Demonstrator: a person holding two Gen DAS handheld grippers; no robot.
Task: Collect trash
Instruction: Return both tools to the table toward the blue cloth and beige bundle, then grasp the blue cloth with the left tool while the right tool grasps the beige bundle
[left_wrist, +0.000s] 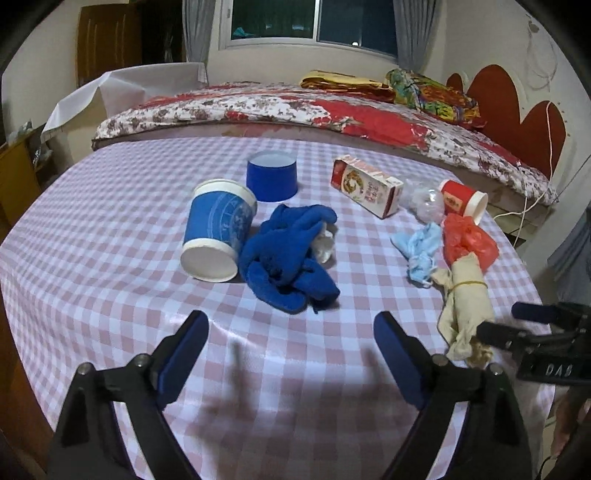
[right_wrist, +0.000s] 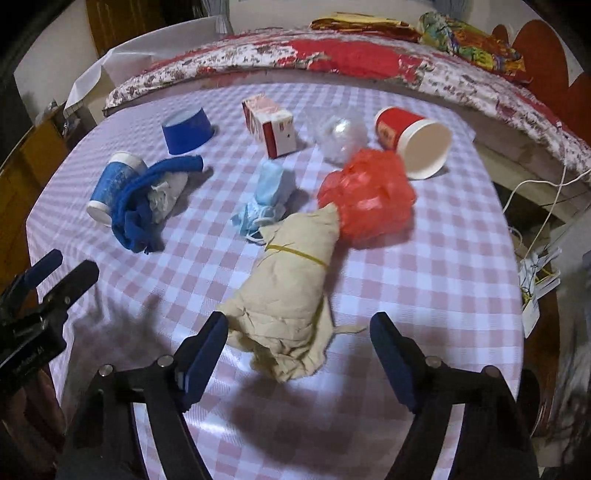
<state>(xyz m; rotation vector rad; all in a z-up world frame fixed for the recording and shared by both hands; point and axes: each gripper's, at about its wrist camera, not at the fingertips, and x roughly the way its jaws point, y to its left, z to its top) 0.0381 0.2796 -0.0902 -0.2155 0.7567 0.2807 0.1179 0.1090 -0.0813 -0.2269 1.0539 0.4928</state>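
Your right tool (right_wrist: 297, 350) is wide open and grips nothing. The near end of the beige cloth bundle (right_wrist: 291, 288) lies between its two blue pads, low in the middle of the right wrist view, but the pads look clear of it. This bundle is soft and light. A yellow rubber band (right_wrist: 295, 253) goes round it near the top. Squeeze across the fat middle, below the band, so the cloth bunches up and does not slip out. The loose end near you is floppy and may pull away.

Your left tool (left_wrist: 291, 354) is open too, with only bare table (left_wrist: 110, 236) between its pads. Just past it, in the middle of the left wrist view, lies the blue cloth (left_wrist: 288, 258), touching the tipped blue paper cup (left_wrist: 218, 229). The cloth is soft and will squash, so grab a thick fold. The cup is light and thin and will crush if you squeeze hard; take it gently across its side.

Further back in the right wrist view are:
- a red plastic bag (right_wrist: 369, 195), touching the top of the bundle, very light and slippery
- a light blue face mask (right_wrist: 266, 199), thin and floppy
- a crumpled clear plastic wrap (right_wrist: 340, 136)
- a red paper cup (right_wrist: 413, 140) on its side
- a small red and white carton (right_wrist: 273, 127), stiff, easy to hold by its flat sides
- a blue tub (right_wrist: 186, 129) standing upside down
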